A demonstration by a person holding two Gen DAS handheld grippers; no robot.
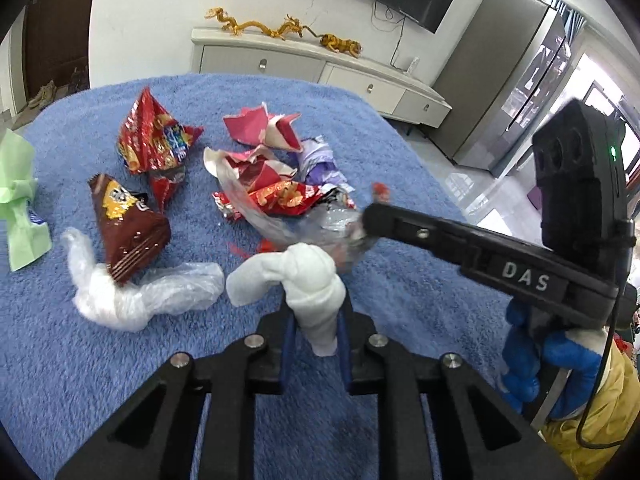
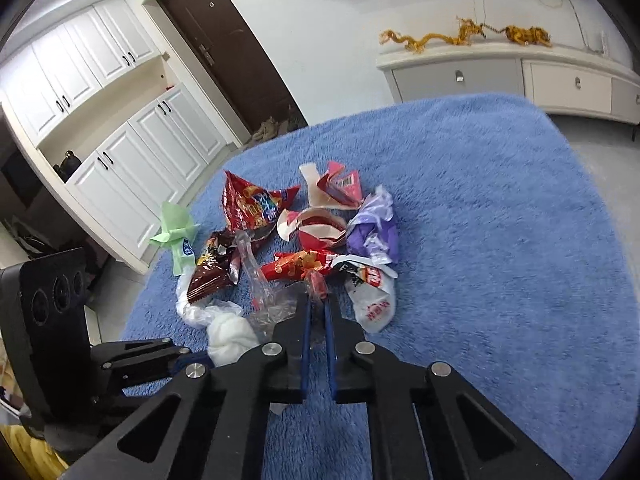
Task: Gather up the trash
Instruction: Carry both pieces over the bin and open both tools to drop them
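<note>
Trash lies in a pile on a blue fleece-covered table (image 1: 400, 312). My left gripper (image 1: 314, 300) is shut on a white crumpled tissue wad (image 1: 308, 276), which also shows in the right wrist view (image 2: 230, 334). My right gripper (image 2: 317, 300) is shut on a clear crinkly plastic wrapper (image 2: 260, 280) with a small red piece (image 2: 318, 282) at its tips; the right gripper also shows in the left wrist view (image 1: 366, 224), reaching in from the right. Nearby lie a brown snack bag (image 1: 124, 224), a red snack bag (image 1: 154, 140) and a red wrapper (image 1: 280, 196).
A clear plastic bag (image 1: 132, 292), green paper (image 1: 18, 200), torn red-and-white paper (image 1: 264, 128), a purple wrapper (image 1: 320, 160) and a white printed bag (image 2: 374, 300) lie on the cloth. A white sideboard (image 1: 320, 64) stands beyond the table's far edge.
</note>
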